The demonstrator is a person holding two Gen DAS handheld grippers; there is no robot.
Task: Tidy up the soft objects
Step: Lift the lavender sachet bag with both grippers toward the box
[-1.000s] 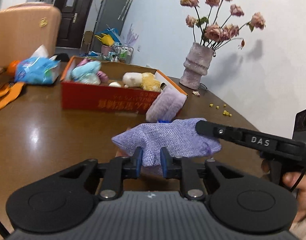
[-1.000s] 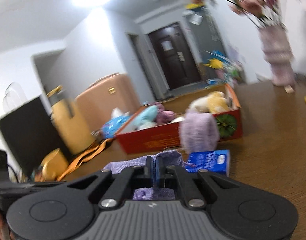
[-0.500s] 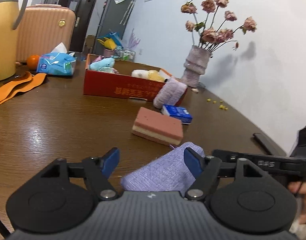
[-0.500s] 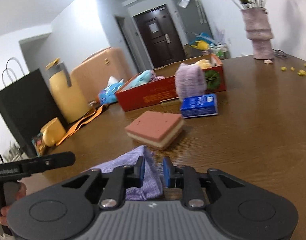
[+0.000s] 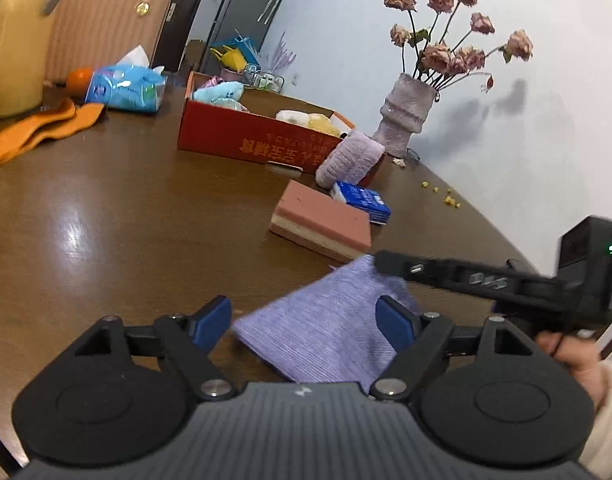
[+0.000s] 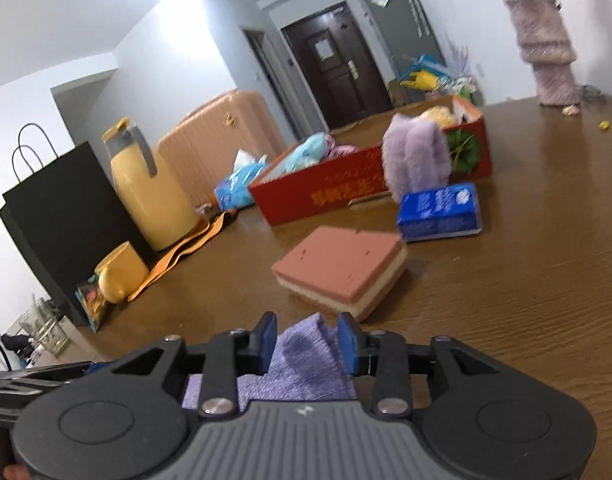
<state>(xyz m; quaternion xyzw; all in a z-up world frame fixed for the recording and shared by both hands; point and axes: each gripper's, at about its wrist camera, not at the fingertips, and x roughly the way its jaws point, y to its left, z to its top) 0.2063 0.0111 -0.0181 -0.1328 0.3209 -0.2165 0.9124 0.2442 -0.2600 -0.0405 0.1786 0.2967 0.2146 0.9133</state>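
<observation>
Both tongs are letting go of the purple cloth point(image 5: 326, 332). Left tongs point(image 5: 306, 320) now stand wide apart and are opening a little more; a second ago they pinched the cloth's near edge, and now it lies loose between the blue pads without being pressed. Right tongs point(image 6: 308, 340) were shut on the cloth's other end a second ago; their jaws are opening too, with a peak of cloth point(image 6: 306, 356) standing in the gap, seemingly no longer squeezed. The cloth has come down from the air onto the desk point(image 5: 126, 240), close under both tongs.

Just beyond the tongs lies a pink sponge block point(image 6: 342, 268), and past it a blue tissue pack point(image 6: 440, 212). A fluffy lilac roll point(image 6: 416, 160) leans against the red box point(image 6: 326, 196), which already holds plush toys, well ahead of the tongs.

Judging by this, the cloth has been laid flat, perhaps for folding, and is not yet in the box.
</observation>
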